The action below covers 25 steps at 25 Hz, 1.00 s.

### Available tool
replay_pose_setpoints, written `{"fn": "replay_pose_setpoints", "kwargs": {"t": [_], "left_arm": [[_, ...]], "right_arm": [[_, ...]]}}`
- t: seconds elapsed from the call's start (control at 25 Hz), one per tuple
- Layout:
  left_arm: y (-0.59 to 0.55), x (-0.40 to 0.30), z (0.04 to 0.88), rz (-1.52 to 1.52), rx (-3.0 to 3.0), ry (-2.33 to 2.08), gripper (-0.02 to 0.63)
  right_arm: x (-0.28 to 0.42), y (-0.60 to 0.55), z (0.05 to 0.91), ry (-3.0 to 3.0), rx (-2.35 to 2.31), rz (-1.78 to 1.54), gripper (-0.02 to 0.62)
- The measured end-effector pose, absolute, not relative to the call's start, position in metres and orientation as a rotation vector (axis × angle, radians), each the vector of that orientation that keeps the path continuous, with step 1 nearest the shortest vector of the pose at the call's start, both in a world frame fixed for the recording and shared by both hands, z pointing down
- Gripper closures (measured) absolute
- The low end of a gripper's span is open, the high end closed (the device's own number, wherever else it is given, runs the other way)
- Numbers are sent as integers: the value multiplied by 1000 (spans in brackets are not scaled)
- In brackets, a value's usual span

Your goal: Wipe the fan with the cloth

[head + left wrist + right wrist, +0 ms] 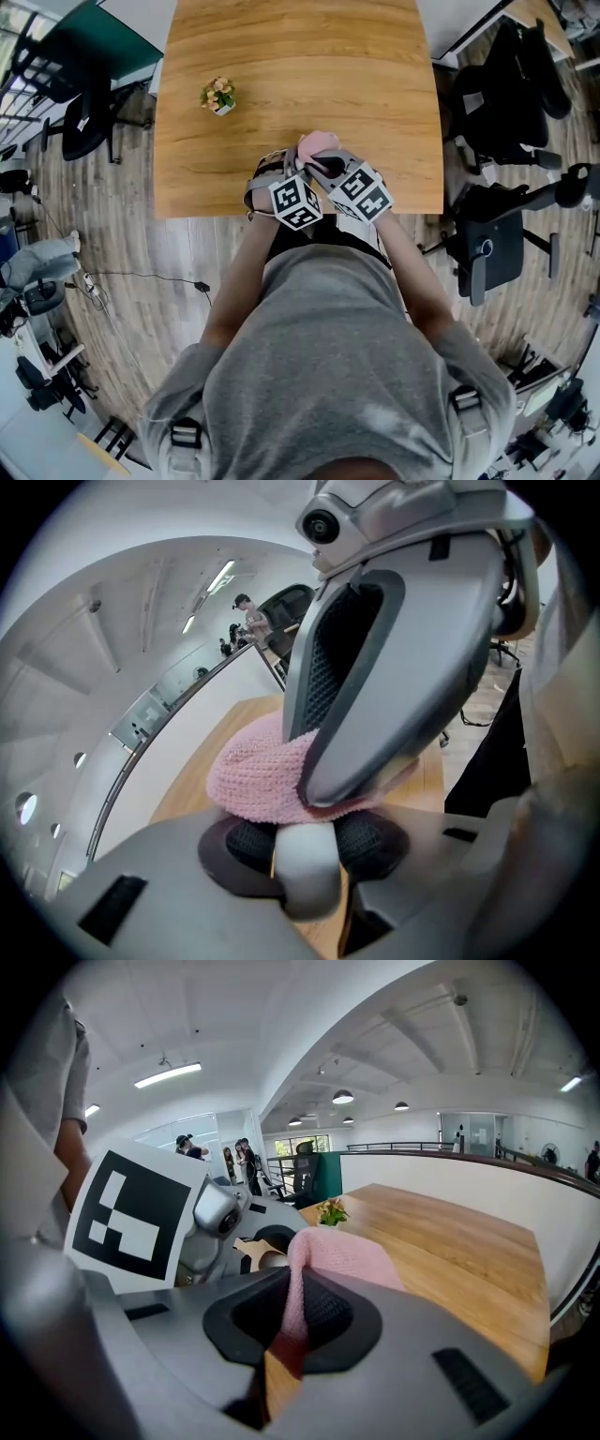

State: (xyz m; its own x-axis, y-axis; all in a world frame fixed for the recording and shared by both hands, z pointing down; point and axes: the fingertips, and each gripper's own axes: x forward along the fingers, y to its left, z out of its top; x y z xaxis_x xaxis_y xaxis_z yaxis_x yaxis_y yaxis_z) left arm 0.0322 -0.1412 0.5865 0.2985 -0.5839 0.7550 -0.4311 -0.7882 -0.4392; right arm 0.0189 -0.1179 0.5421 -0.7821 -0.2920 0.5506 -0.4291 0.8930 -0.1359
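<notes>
You are clamping your right gripper (291, 1326) on a fold of the pink cloth (342, 1255). Its jaws are nearly together, so the knit is bunching into a soft pad beyond them. Your left gripper (305, 860) is grasping a white rounded piece, seemingly the fan (305, 878), probably to steady it while the cloth is lying over it from above. Both grippers are working close together over the near edge of the table (281, 56), just in front of you. The fan is showing only as smooth, pale plastic, and its blades are not showing in any view.
</notes>
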Motion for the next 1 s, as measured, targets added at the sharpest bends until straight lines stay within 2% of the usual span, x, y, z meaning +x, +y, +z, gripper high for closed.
{"fn": "replay_pose_setpoints", "kwargs": {"t": [0.52,1.0], "left_arm": [[-137,28,578,-1382,-2588,985,454],[-126,32,568,-1152,-2851,1040,454]], "right_arm": [[59,-138,523,-2521,656,298,560],[90,-148,509,-2555,731,296,560]]}}
